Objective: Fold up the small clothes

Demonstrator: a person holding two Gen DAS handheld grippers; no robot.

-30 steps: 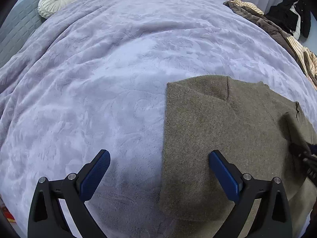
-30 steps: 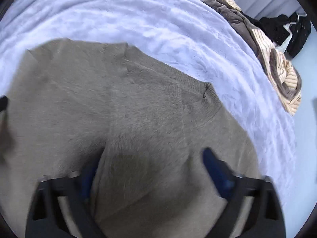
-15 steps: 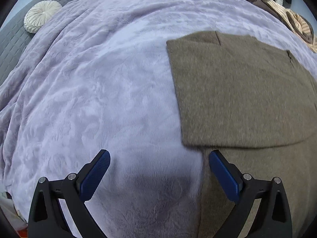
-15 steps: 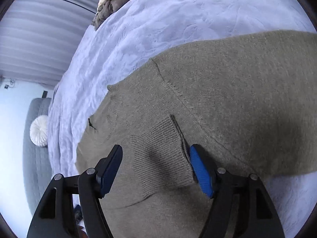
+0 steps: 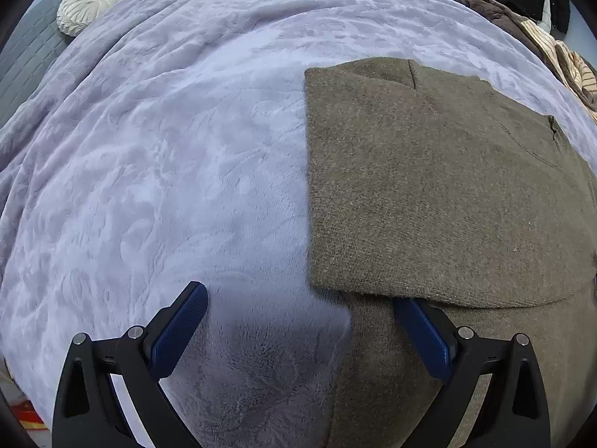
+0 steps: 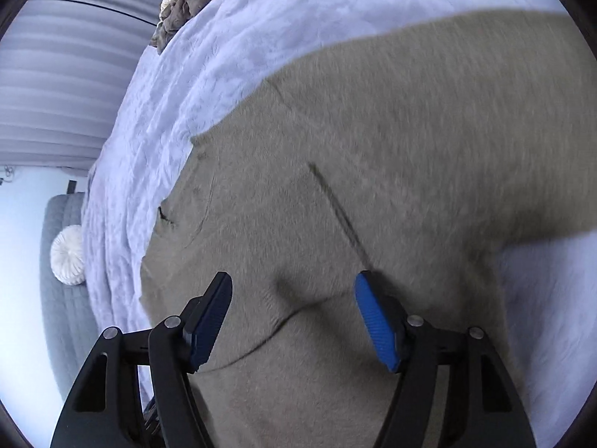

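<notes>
An olive-brown knitted sweater (image 5: pixel 440 186) lies on the lilac blanket (image 5: pixel 168 149), with one panel folded flat over its body. My left gripper (image 5: pixel 298 313) stands open at the sweater's left edge. Its left pad hovers over bare blanket, and the tip of its right pad is tucked just under the folded panel's lower edge. In the right wrist view the sweater (image 6: pixel 391 142) fills the middle. My right gripper (image 6: pixel 293 310) is open over it, with a ribbed sleeve cuff (image 6: pixel 268 321) lying loose between the pads.
A round cream cushion (image 5: pixel 93 9) rests on a grey quilted headboard at the far left. A heap of brown and striped clothes (image 5: pixel 522 26) lies along the bed's far right edge, with dark garments behind it. Grey curtains (image 6: pixel 56 56) hang beyond the bed.
The right wrist view has swung round sharply, so the clothes heap went from the right to the top left. The left gripper drew back and now meets the folded panel's lower edge.
</notes>
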